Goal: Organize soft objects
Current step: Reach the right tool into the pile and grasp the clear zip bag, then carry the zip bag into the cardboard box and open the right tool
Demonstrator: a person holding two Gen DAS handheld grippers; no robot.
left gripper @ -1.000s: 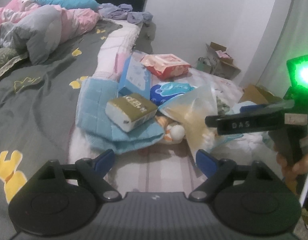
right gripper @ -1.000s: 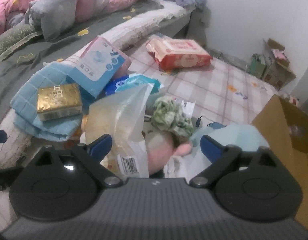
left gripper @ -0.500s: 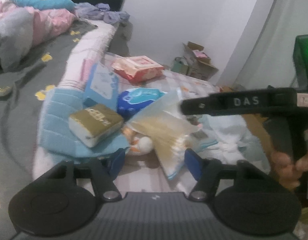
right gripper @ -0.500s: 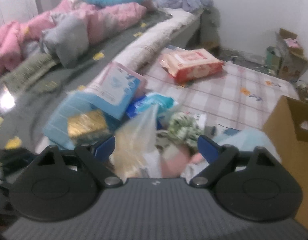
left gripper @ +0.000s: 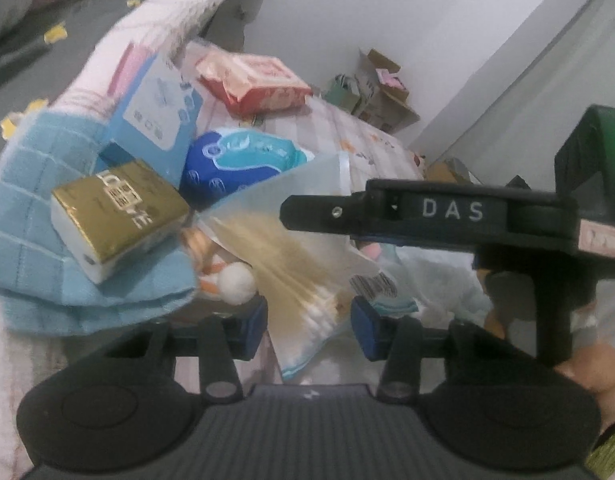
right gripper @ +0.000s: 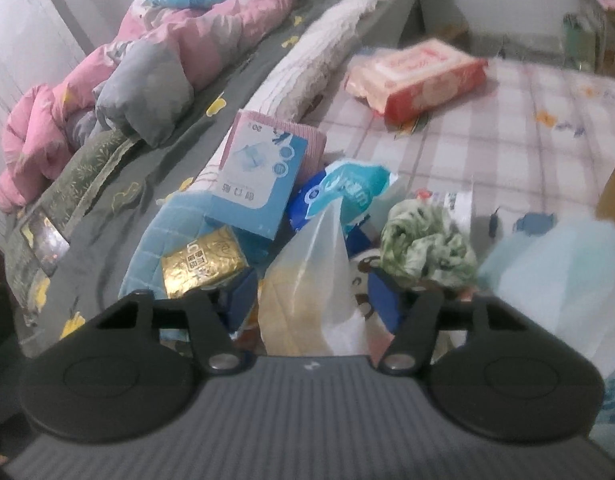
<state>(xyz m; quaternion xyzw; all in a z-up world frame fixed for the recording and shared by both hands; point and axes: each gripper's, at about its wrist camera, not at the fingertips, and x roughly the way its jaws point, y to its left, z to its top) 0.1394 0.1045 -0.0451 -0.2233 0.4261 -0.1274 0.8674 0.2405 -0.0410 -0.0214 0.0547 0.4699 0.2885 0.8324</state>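
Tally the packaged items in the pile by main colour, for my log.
Gold: 1, gold foil tissue pack
Red: 1, red wet-wipe pack
Blue: 2, light blue carton, dark blue plastic pack
Clear: 1, clear plastic bag
Total: 5

Cardboard boxes (left gripper: pixel 381 92) stand against the white wall (left gripper: pixel 367 12).

Walls: plain white wall (left gripper: pixel 347 12).
Bed: grey sheet (right gripper: pixel 119 184), pink quilt (right gripper: pixel 179 52).
Floor: checked mat (right gripper: pixel 507 128).
Corner: cardboard boxes (left gripper: pixel 381 88).
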